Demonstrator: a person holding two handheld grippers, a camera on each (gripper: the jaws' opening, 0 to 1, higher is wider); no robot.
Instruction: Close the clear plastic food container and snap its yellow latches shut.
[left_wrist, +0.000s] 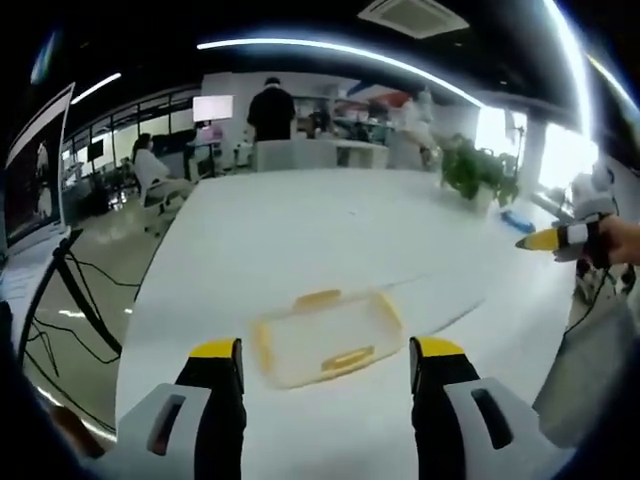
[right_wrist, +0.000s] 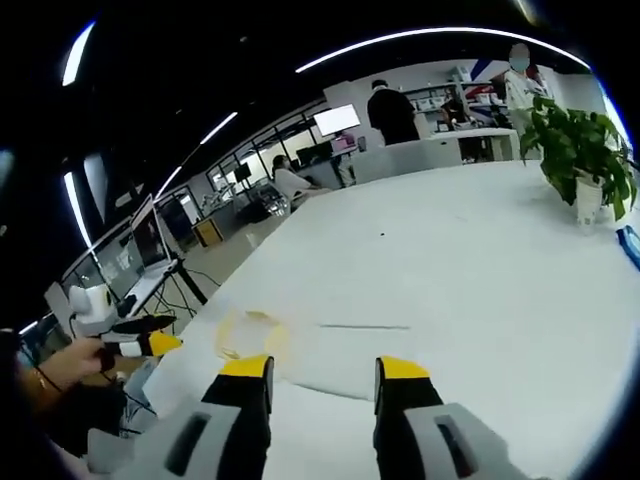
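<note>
From the right gripper view I see the container (right_wrist: 250, 335) as a faint pale smear, partly behind my right gripper (right_wrist: 325, 385); its latches are unreadable. In the left gripper view, the far people (left_wrist: 271, 108) are too small and blurred to make out.

A food container (left_wrist: 326, 337) lies on a long white table (left_wrist: 330, 230), just ahead of the left gripper (left_wrist: 327, 365) and between its jaws. The right gripper (left_wrist: 560, 238) hangs off to the container's right. A potted plant (right_wrist: 580, 150) stands at the table's far right, people and desks behind it.
</note>
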